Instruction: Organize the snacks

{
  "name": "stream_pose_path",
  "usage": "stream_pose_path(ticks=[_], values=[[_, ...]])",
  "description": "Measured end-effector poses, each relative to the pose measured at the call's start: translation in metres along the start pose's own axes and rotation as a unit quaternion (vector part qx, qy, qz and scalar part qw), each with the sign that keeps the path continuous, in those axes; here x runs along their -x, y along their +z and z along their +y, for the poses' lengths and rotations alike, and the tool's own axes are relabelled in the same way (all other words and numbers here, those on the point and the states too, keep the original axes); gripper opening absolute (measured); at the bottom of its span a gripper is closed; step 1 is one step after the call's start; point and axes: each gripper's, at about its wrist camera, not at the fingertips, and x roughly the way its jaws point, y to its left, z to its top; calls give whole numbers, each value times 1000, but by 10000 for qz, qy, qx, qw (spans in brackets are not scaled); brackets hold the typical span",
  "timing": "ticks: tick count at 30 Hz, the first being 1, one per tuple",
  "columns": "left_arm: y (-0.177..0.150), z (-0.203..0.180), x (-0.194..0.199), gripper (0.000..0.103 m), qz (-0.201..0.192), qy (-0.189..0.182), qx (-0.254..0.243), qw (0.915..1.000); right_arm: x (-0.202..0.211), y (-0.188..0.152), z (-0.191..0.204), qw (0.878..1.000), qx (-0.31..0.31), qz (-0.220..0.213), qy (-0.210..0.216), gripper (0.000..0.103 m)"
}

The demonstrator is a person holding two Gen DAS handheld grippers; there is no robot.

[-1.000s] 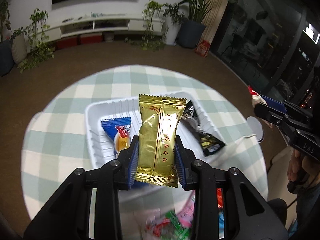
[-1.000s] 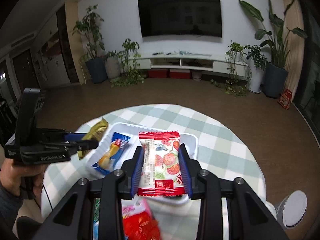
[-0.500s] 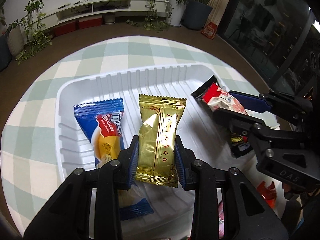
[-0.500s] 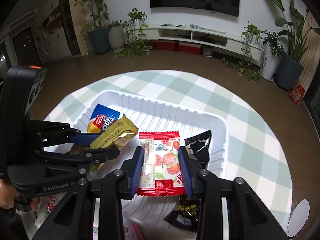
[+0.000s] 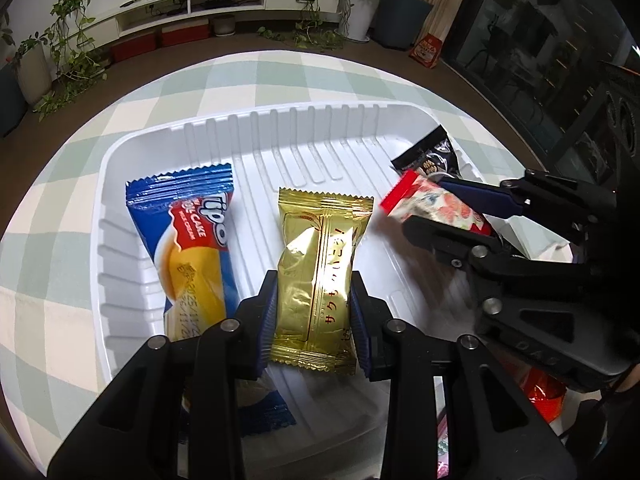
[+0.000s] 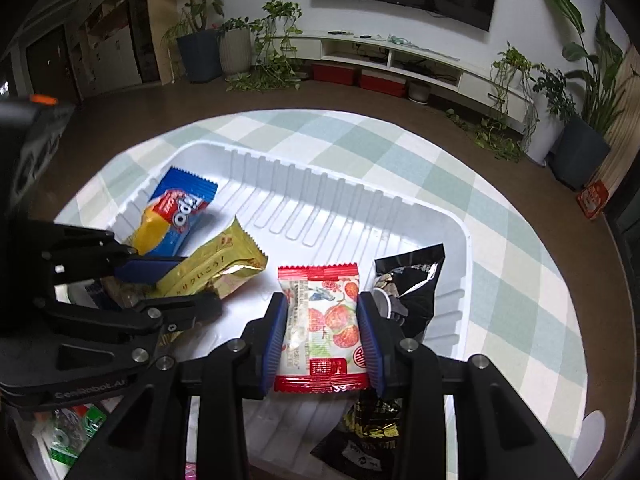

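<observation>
A white ribbed tray (image 5: 280,128) (image 6: 452,224) lies on a round checked table. My left gripper (image 5: 314,312) is shut on a gold snack packet (image 5: 320,276) and holds it low over the tray's middle. In the right wrist view that gold snack packet (image 6: 216,264) shows at the left. My right gripper (image 6: 322,336) is shut on a strawberry snack packet (image 6: 324,320), also low over the tray; from the left wrist the strawberry snack packet (image 5: 432,208) appears at the right. A blue cake packet (image 5: 188,240) (image 6: 176,212) and a black packet (image 5: 432,152) (image 6: 408,284) lie in the tray.
More loose snacks lie on the table near the tray's front edge: a green one (image 6: 72,436), a red one (image 5: 544,400) and a second black packet (image 6: 368,428). A small white disc (image 6: 596,428) sits at the table's right edge. Plants and a TV cabinet stand far behind.
Both grippers have come down toward the tray with their packets still held, so the tray now fills each view. Over the last half second they have hardly moved.
</observation>
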Motion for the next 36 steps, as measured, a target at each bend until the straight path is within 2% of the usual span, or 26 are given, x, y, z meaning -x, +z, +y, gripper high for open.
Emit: stream_pose_path(ticks=[10, 13, 17, 19, 23, 25, 27, 29, 32, 34, 36], values=[[-3, -5, 1, 31, 7, 77, 36, 10000, -4, -3, 4, 9998, 157, 24, -108, 38], [-4, -7, 2, 38, 5, 13, 28, 10000, -2, -2, 4, 9998, 141, 11, -118, 39], [-4, -9, 3, 39, 7, 66, 5, 10000, -1, -2, 3, 9998, 145, 0, -134, 39], [-3, -9, 4, 42, -8, 95, 22, 10000, 1, -3, 3, 9998, 139, -13, -138, 39], [-3, -8, 13, 61, -74, 110, 65, 9999, 8, -3, 0, 9998, 88, -101, -164, 40], [-2, -7, 19, 69, -126, 105, 92, 9998, 16, -3, -4, 9997, 12, -203, -153, 48], [-1, -7, 28, 82, -195, 66, 137, 9997, 27, -4, -8, 9993, -60, -328, -146, 56], [-2, -7, 42, 88, -304, 66, 137, 9994, 43, -6, -14, 9986, -154, -502, -113, 64], [-6, -5, 70, 90, -561, 42, 203, 9982, 74, -14, -27, 9952, -416, -890, 42, 78], [-14, -4, 93, 99, -840, 64, 300, 9960, 94, -25, -36, 9913, -638, -1137, 195, 92], [-26, -4, 112, 103, -1049, 68, 353, 9938, 112, -38, -44, 9869, -853, -1324, 350, 98]])
